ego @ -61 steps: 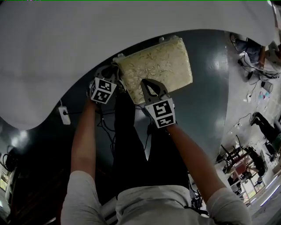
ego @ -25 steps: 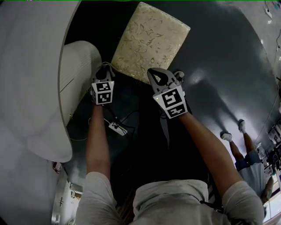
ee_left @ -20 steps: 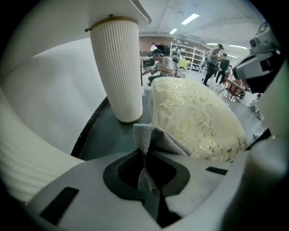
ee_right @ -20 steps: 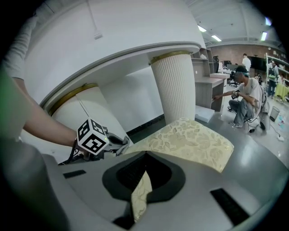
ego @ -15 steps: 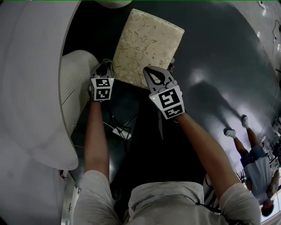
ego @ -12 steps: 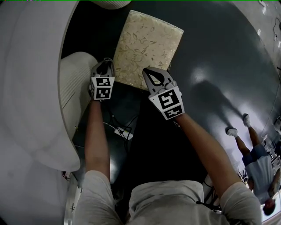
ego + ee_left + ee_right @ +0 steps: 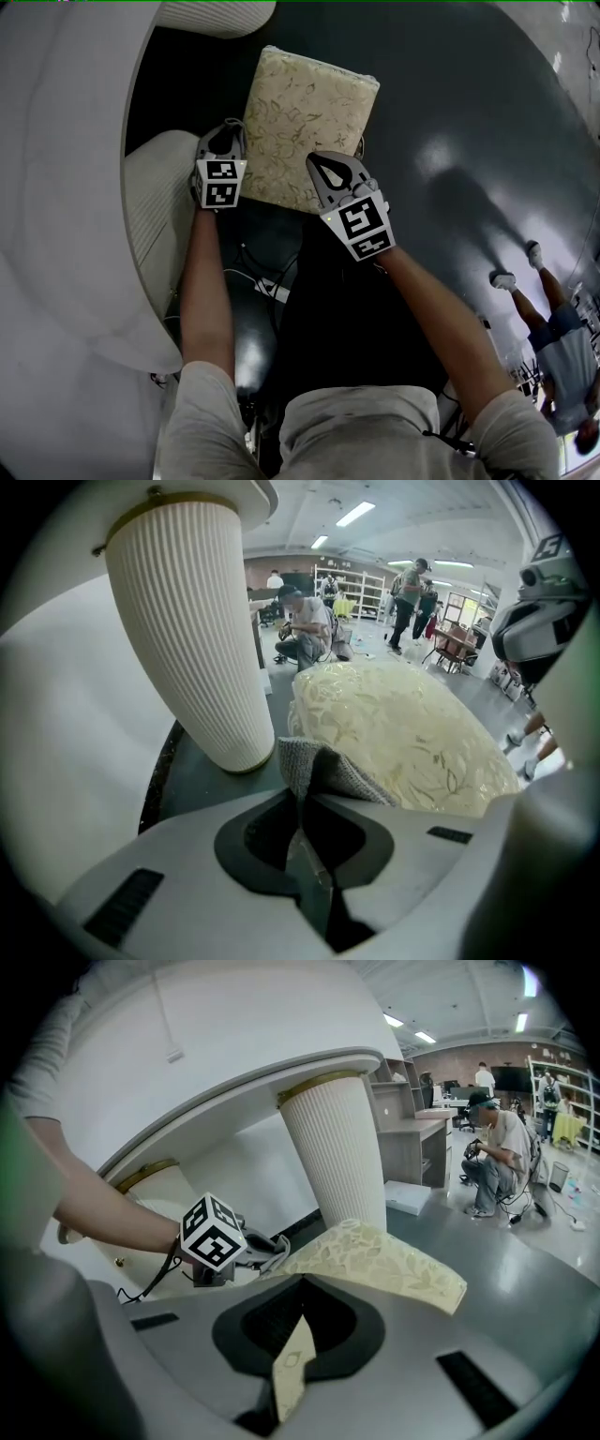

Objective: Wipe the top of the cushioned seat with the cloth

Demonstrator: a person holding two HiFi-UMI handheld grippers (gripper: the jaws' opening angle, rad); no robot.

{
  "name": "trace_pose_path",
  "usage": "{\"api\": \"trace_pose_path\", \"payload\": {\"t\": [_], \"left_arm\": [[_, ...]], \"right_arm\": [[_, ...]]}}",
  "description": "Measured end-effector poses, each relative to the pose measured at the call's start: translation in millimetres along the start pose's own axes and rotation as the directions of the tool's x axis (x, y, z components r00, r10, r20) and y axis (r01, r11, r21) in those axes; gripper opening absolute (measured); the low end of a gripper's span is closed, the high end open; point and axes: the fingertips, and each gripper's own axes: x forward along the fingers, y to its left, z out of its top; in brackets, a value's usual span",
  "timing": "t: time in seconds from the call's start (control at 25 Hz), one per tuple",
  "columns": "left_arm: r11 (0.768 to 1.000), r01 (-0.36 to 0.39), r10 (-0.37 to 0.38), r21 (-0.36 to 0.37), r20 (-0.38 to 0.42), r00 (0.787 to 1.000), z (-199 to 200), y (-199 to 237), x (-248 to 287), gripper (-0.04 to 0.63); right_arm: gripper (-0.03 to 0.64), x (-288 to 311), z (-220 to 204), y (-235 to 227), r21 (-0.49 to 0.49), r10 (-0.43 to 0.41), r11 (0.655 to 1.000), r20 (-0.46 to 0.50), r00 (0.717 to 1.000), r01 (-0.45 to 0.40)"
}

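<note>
the left gripper (image 7: 302, 803) is pinching a small grey woven cloth (image 7: 330, 769) between closed jaws, at the left edge of the cream leaf-patterned square cushioned seat (image 7: 305, 112). the seat is standing on the dark glossy floor (image 7: 459, 94), beside a white ribbed table pedestal (image 7: 187, 621). the right gripper (image 7: 298, 1309) is clamping the seat's near edge.

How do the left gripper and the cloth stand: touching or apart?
Touching. The left gripper view shows the left gripper shut on a fold of the grey cloth, which sticks out beyond it.
</note>
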Motion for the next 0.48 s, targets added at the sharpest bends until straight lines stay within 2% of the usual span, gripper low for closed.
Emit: {"api": "trace_pose_path", "payload": {"t": [0.48], "left_arm": [[0.998, 0.005, -0.005, 0.061, 0.005, 1.0, 83.2, 19.2, 46.3, 0.032]], "right_arm": [[0.009, -7.6, 28.1, -59.5, 0.033, -0.025, 0.999, 0.003, 1.0, 0.025]]}}
